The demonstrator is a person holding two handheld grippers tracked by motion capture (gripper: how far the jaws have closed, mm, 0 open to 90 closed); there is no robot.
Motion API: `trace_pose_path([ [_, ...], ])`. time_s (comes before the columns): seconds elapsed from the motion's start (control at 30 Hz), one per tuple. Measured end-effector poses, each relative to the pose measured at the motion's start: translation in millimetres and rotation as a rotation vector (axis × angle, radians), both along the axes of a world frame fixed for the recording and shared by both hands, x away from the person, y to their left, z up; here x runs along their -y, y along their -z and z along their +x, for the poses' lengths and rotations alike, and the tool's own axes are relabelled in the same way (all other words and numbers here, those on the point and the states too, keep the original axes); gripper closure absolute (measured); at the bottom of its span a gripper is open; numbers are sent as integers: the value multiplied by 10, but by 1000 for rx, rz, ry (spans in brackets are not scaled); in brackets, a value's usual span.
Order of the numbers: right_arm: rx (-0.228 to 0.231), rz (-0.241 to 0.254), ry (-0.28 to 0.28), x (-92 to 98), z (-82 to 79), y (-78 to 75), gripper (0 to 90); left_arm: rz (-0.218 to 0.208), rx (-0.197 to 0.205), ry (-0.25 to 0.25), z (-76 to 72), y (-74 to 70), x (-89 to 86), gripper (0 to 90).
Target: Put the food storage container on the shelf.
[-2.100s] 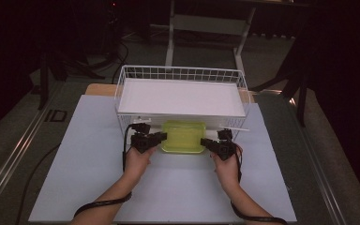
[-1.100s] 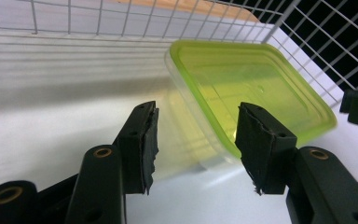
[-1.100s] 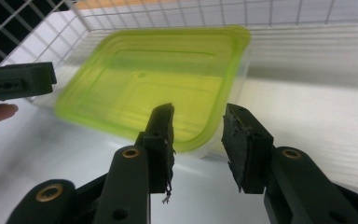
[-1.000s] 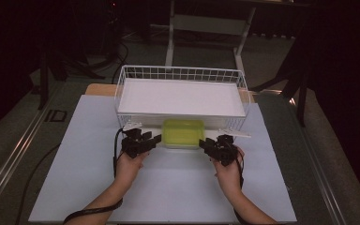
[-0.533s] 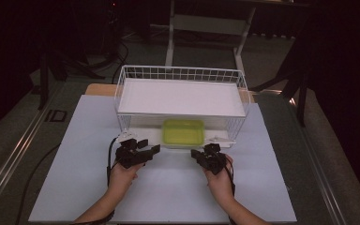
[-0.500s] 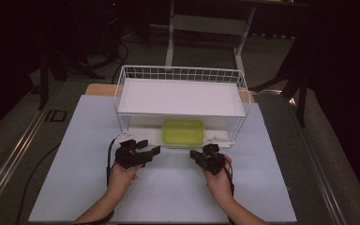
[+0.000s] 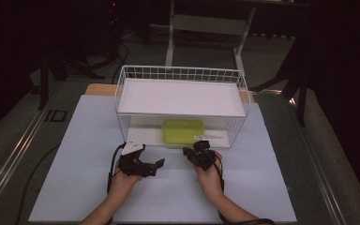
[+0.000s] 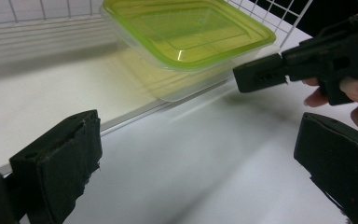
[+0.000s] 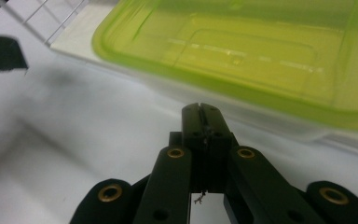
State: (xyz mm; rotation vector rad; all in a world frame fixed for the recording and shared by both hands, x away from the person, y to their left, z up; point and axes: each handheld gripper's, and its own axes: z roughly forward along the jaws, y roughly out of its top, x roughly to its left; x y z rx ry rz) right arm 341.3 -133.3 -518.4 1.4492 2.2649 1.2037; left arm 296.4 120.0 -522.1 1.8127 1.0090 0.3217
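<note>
A clear plastic container with a green lid (image 7: pixel 183 131) sits on the lower level of a white wire basket (image 7: pixel 180 75), near its open front. In the left gripper view the container (image 8: pixel 186 32) lies ahead beyond the wide-apart jaws. My left gripper (image 7: pixel 152 165) (image 8: pixel 196 140) is open and holds nothing, hovering over the white table in front of the basket. My right gripper (image 7: pixel 192 153) (image 9: pixel 200 109) is shut on nothing, its tip pointing at the near side of the container (image 9: pixel 242 51) a short way off. The right gripper (image 8: pixel 298 65) also shows from the left one.
A white board (image 7: pixel 180 96) covers the basket's top level. A small white strip (image 7: pixel 208 137) lies right of the container. The white table sheet (image 7: pixel 75 178) stretches left, right and toward the person. Cables trail from both grippers. Dark floor and a stand lie beyond.
Both grippers have pulled back from the container's sides toward the person and closer together. The container stays in the basket.
</note>
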Motion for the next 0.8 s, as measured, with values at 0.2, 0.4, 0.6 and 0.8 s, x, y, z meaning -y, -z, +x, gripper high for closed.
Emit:
trace_pose_path([
  [0.2,-5,6,20,-32,110,34,897,-7,3,-12,1,16,-14,18],
  [0.4,2,15,32,-64,207,34,896,-17,22,-25,-12,10,-36,18],
  [0.6,8,29,54,-110,321,28,892,-12,51,-49,-29,-2,-58,18],
  [0.8,16,21,96,-74,433,55,886,-18,36,-38,-22,15,-46,18],
])
